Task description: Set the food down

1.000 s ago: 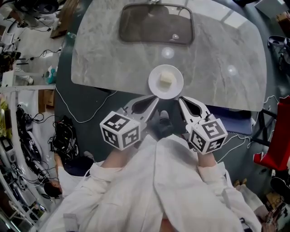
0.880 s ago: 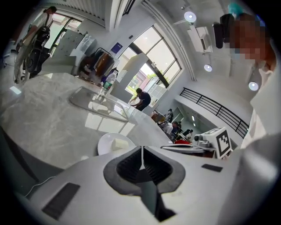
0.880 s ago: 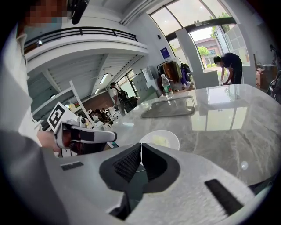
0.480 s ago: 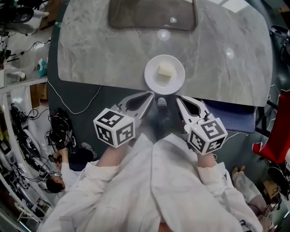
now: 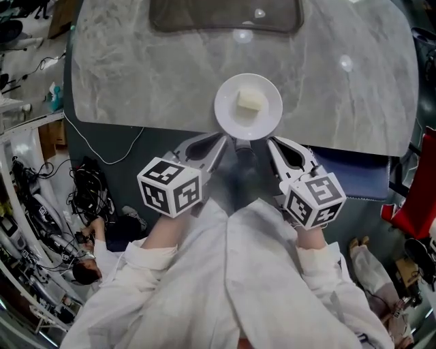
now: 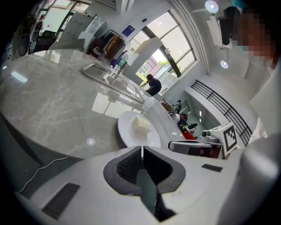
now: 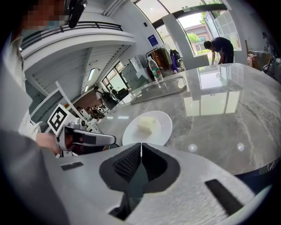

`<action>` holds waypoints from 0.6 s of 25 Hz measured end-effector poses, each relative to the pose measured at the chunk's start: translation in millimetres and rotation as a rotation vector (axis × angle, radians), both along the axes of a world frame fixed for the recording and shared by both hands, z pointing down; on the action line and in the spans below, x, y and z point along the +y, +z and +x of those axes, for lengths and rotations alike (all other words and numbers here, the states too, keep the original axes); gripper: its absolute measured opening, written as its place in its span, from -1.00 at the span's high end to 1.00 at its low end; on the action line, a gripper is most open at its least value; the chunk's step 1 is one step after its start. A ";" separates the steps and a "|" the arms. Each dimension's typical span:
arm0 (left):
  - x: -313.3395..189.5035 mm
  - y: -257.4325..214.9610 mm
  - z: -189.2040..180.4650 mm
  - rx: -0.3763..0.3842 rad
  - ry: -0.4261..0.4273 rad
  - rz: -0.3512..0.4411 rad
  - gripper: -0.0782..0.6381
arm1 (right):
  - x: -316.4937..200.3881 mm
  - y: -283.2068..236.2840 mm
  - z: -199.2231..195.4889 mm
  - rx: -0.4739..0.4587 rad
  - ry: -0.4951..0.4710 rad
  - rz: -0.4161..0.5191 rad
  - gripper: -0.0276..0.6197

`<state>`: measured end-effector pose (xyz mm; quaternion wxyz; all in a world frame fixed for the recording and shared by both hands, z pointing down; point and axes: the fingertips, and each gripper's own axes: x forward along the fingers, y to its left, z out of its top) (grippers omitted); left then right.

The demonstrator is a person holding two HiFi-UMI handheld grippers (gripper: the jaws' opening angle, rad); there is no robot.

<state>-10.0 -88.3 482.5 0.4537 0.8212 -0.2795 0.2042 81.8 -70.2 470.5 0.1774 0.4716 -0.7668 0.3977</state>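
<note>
A round white plate (image 5: 248, 107) carries a pale block of food (image 5: 250, 101) over the grey marble table (image 5: 136, 82), close to its near edge. My left gripper (image 5: 219, 141) is shut on the plate's near-left rim, my right gripper (image 5: 271, 143) on its near-right rim. In the left gripper view the plate (image 6: 131, 132) and food (image 6: 142, 125) sit just beyond the shut left gripper (image 6: 142, 151). The right gripper view shows the plate (image 7: 149, 129) and food (image 7: 147, 124) ahead of the right gripper (image 7: 141, 149). Whether the plate rests on the table I cannot tell.
A dark recessed sink (image 5: 225, 17) lies at the table's far side. A water bottle (image 7: 154, 69) stands near it. Cables (image 5: 95, 198) lie on the floor at the left. A blue pad (image 5: 354, 174) and a red object (image 5: 415, 198) sit at the right.
The plate, held by both grippers, has moved forward from the table's edge to farther over the marble top. Both grippers stay shut on its rim.
</note>
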 end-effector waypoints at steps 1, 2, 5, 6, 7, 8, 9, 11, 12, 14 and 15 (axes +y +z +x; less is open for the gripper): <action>-1.2 2.7 0.0 -0.006 0.002 -0.004 0.71 | -1.8 2.3 1.2 0.001 0.002 -0.001 0.90; -2.8 5.3 -0.1 -0.013 0.003 -0.007 0.71 | -3.7 4.5 2.6 0.004 0.005 -0.001 0.90; -8.0 11.3 -0.9 -0.030 0.005 -0.007 0.71 | -7.5 10.7 6.8 0.013 0.015 -0.001 0.90; -9.9 12.8 -1.2 -0.033 0.002 -0.006 0.71 | -8.3 12.3 7.8 0.013 0.019 -0.002 0.90; -12.3 14.2 -1.6 -0.037 -0.003 -0.003 0.71 | -9.5 13.6 8.5 0.011 0.023 -0.002 0.90; -15.1 15.4 -2.0 -0.042 -0.010 0.000 0.71 | -11.1 14.6 9.2 0.007 0.029 -0.003 0.90; -17.6 16.5 -2.4 -0.047 -0.017 0.002 0.71 | -12.6 15.3 9.9 0.002 0.035 -0.003 0.90; -20.8 18.2 -2.4 -0.054 -0.029 -0.001 0.71 | -14.3 16.5 11.6 -0.008 0.044 -0.010 0.90; -21.7 18.9 -2.3 -0.056 -0.033 -0.003 0.71 | -14.6 17.5 12.8 -0.008 0.048 -0.015 0.90; -22.9 20.5 -2.4 -0.061 -0.035 -0.006 0.71 | -15.1 19.3 15.5 -0.001 0.054 -0.021 0.90; -23.3 21.5 -2.9 -0.066 -0.036 -0.008 0.71 | -15.3 19.9 16.8 0.002 0.059 -0.022 0.90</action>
